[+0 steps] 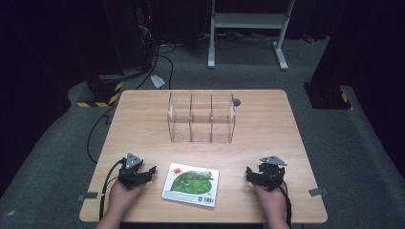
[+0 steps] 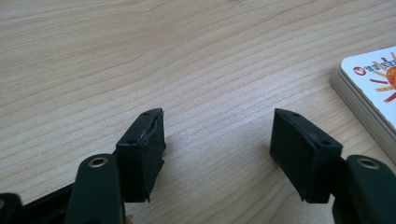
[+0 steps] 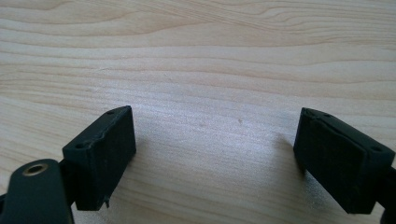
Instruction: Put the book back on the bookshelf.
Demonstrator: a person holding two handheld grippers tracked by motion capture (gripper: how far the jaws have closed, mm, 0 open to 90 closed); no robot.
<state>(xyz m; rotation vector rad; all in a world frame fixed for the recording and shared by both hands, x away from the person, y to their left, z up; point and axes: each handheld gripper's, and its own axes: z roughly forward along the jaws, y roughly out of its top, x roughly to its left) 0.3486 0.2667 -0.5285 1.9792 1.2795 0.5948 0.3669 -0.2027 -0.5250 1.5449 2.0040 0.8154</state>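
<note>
A picture book (image 1: 191, 184) with a green leaf and a red sun on its white cover lies flat near the table's front edge, between my two hands. Its corner (image 2: 369, 91) also shows at the right of the left gripper view. My left gripper (image 1: 142, 172) rests on the wood just left of the book, jaws open with bare table between them (image 2: 217, 135). My right gripper (image 1: 260, 175) sits to the book's right, open as well, with nothing but wood grain between its pads (image 3: 215, 140). A clear plastic organiser (image 1: 201, 118) with three compartments stands upright behind the book.
The wooden table (image 1: 267, 129) stands on grey carpet. A small grey disc (image 1: 237, 101) lies by the organiser's back right corner. Beyond the table are a white metal frame (image 1: 248, 28), cables and dark stands with yellow-black tape (image 1: 98, 95).
</note>
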